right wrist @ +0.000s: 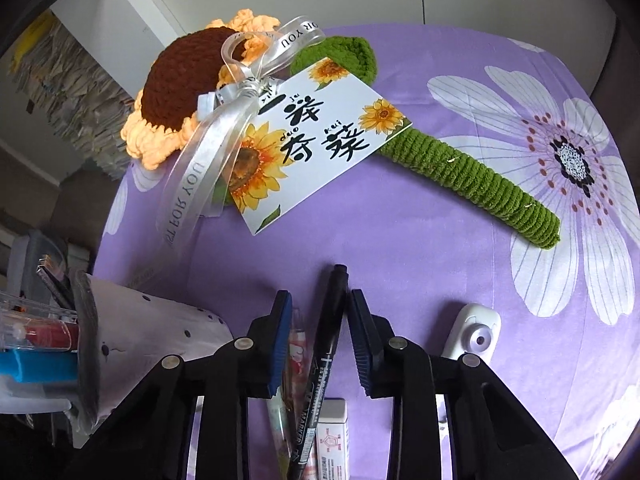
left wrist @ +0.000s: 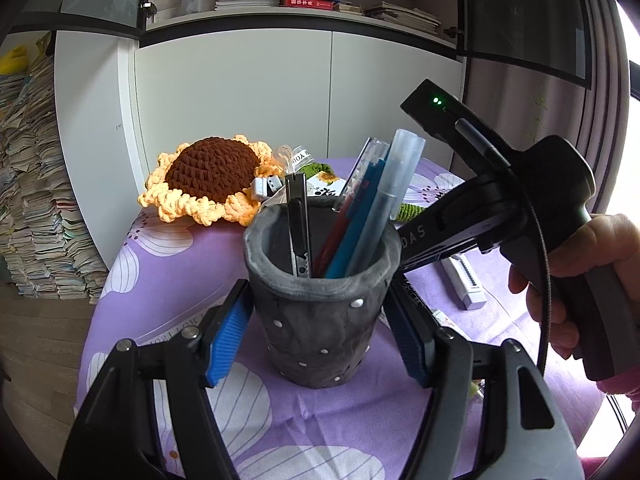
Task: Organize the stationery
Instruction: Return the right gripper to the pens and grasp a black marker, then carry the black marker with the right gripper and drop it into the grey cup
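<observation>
left wrist: close, angled down at pen holder | right wrist: steeply down at tablecloth | shared: holder, crochet sunflower

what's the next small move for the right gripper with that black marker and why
Probably close the right gripper the rest of the way on the black marker. The marker lies on the purple cloth between the blue pads, which look just short of pressing it. The left gripper already steadies the grey pen holder, ready to receive it.
</observation>
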